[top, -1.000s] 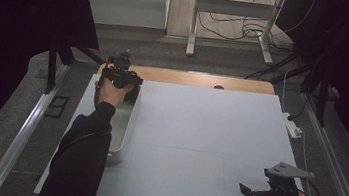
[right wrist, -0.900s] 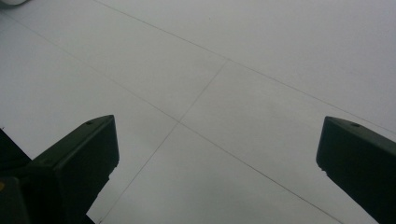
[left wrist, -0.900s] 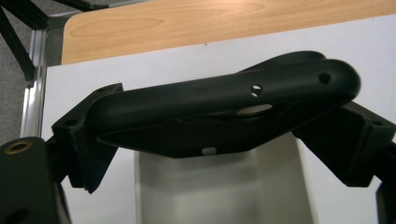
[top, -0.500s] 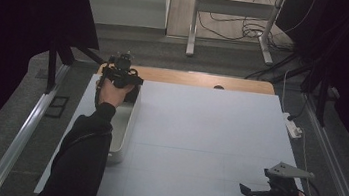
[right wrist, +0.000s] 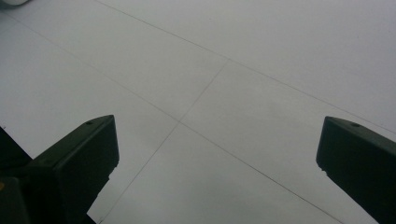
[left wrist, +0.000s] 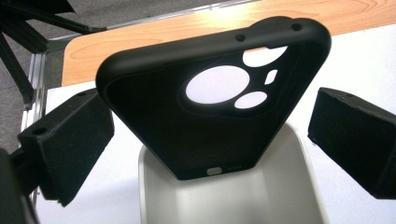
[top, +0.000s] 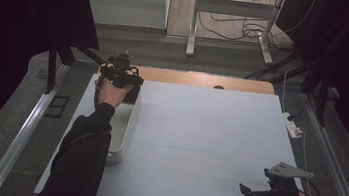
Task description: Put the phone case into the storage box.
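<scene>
A black phone case [left wrist: 210, 126] with round camera cutouts stands tilted on end in the far end of a white bin [left wrist: 261, 205], leaning away from me. My left gripper [left wrist: 212, 140] is open, one jaw on each side of the case with a gap to both edges. From above, the left gripper [top: 120, 72] hovers over the far end of the long white bin [top: 119, 139] at the table's left. Near the front right corner my right gripper [top: 266, 194] is open over the bare white mat [right wrist: 224, 84], its jaws wide apart around nothing.
The white mat [top: 208, 132] covers most of the table, and a strip of wooden tabletop [top: 200, 79] shows at the far edge. A white power strip [top: 292, 125] lies off the right edge. Metal rails run along both sides.
</scene>
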{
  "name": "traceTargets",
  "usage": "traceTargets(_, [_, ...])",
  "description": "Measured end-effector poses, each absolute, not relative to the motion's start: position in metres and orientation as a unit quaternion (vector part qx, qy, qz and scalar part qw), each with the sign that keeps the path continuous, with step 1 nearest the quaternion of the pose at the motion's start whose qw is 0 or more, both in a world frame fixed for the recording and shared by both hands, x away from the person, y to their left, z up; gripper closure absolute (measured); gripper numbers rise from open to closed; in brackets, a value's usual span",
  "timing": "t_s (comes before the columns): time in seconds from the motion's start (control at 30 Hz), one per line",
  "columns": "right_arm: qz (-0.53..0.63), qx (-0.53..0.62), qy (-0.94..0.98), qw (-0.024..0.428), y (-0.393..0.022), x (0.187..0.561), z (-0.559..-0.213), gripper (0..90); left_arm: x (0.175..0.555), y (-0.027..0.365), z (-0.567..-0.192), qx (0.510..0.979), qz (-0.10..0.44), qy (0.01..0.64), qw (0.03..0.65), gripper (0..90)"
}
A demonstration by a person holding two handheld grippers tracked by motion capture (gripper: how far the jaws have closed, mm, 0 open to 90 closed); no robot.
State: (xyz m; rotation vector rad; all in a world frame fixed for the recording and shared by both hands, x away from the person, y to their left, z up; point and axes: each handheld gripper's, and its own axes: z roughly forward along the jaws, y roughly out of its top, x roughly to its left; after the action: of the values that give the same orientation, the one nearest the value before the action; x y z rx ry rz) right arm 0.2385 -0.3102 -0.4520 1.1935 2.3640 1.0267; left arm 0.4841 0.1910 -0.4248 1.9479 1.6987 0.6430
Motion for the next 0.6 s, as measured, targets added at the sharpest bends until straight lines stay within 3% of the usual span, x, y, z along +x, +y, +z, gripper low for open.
traceTargets(0.6, [0.357, 0.415, 0.823, 0.15, -0.31, 0.239, -0.452, 0.0, 0.47, 0.2, -0.423, 0.719, 0.223, 0.597, 0.278, 0.0])
